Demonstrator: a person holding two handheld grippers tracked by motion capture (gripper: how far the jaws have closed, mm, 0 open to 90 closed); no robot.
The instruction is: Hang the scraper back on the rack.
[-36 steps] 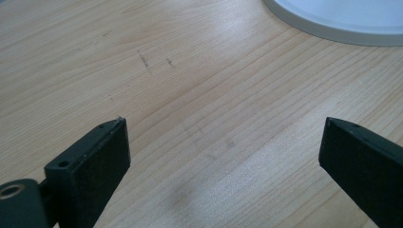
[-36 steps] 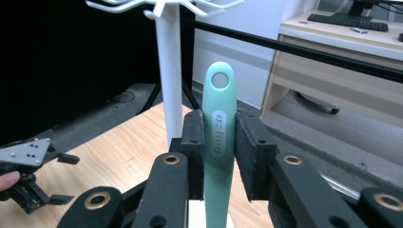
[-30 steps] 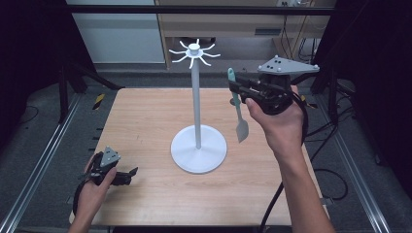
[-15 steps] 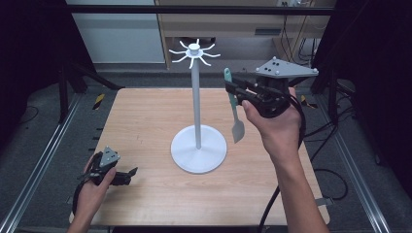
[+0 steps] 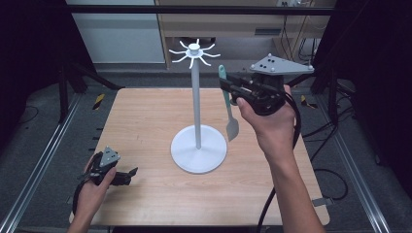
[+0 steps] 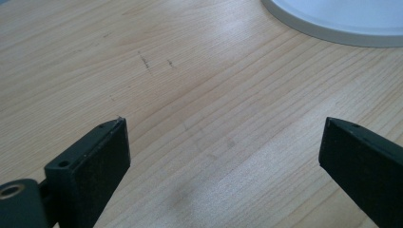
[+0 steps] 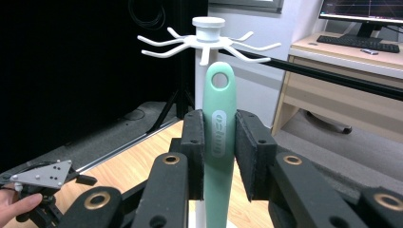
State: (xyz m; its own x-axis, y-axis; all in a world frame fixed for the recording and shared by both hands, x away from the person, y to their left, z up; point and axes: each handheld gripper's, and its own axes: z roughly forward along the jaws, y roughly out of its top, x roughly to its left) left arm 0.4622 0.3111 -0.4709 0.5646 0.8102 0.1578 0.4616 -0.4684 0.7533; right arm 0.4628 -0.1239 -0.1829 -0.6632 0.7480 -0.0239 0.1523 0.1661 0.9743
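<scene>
**Spatula held upright just beside the hook stand's crown**

A mint-green spatula [image 5: 227, 104] hangs upright in the air, its long axis vertical. The handle end points up and the flat pale blade points down, clear of the wooden surface [image 5: 145, 121]. The handle is smooth, slim and rounded, with raised lettering too small to read and an oval hanging hole [image 7: 220, 80] at its very top.

The right gripper [image 5: 228, 86] clamps the handle a little below that hole, its two black fingers [image 7: 194, 142] pressed against either side. The hole therefore stands free above the fingers.

The landmark is a white hook stand [image 5: 196, 104]: a round base, a thin pole and a ring of curved hooks [image 7: 209, 42] at the top. The spatula is just to the right of the pole, not touching it. In the right gripper view the hole sits slightly below the hooks and directly in front of them, so hanging it likely calls for a short lift and a push forward onto one prong.

The left gripper [image 5: 127, 174] rests low on the surface, well to the front left of the stand's base [image 6: 342, 21]. Its fingers [image 6: 92, 156] are spread wide apart and hold nothing. The right hand [image 5: 267, 126] is clearly the nearer one to the hooks.
</scene>
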